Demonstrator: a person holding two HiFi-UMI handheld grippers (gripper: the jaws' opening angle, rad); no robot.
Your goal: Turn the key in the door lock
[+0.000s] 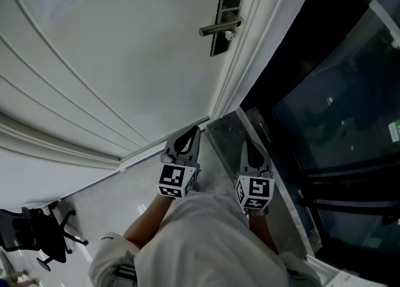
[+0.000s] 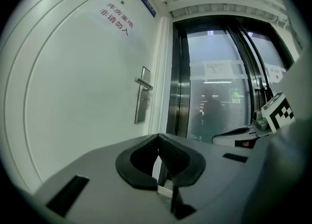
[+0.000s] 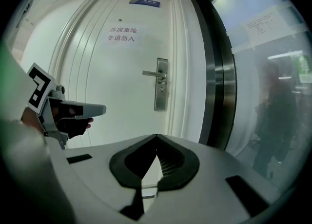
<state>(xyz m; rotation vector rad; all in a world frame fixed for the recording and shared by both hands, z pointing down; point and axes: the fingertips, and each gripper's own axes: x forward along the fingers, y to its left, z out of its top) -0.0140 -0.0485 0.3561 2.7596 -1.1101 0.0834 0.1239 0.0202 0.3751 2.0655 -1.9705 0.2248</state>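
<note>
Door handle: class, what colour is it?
Silver-grey metal. The door handle shows best in the right gripper view, against the white door.

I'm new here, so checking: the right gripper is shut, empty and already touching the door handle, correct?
No: the right gripper hangs well short of the handle, as the right gripper view shows. It is shut and empty.
</note>
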